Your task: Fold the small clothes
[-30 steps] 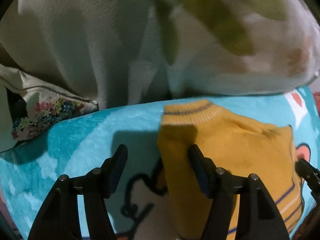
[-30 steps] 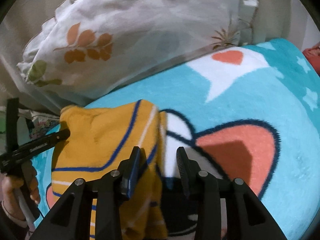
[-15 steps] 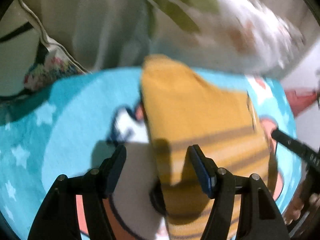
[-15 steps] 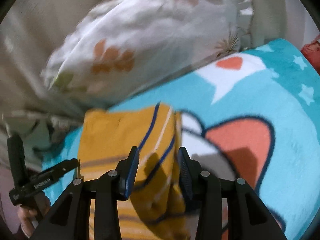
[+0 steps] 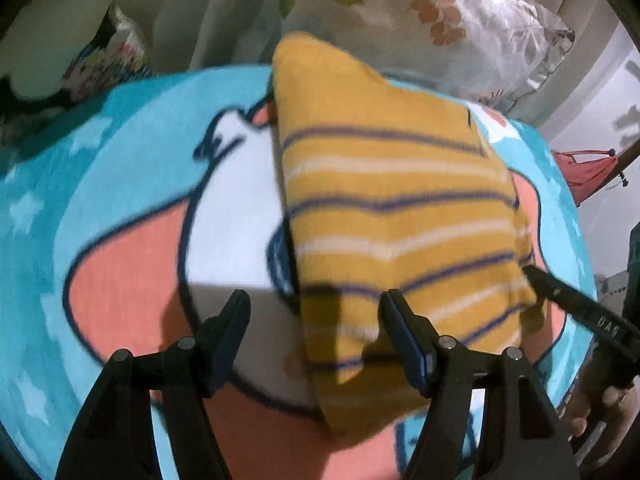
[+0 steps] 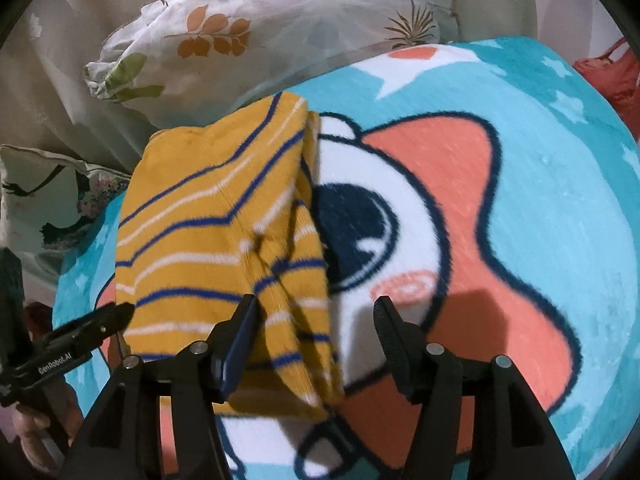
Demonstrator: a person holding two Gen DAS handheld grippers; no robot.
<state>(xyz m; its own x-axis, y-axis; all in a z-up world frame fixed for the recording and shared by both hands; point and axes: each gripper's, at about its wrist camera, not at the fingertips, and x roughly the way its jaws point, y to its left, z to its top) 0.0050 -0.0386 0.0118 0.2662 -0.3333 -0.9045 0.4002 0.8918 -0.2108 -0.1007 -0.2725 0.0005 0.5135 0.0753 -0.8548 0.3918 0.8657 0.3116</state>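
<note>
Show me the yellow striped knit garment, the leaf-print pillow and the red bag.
Yellow striped knit garment (image 6: 208,224), right wrist view, middle of its striped face.
White leaf-print pillow (image 6: 280,20), right wrist view, upper middle.
Red bag (image 5: 588,172), left wrist view, its body.

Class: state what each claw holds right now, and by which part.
Nothing: the left claw and right claw both stand open over the folded yellow striped garment, gripping none of it.

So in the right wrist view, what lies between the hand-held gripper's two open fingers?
The right hand-held gripper spans the right edge of the folded yellow striped garment and then bare cartoon blanket; the right wrist view shows it.
</note>
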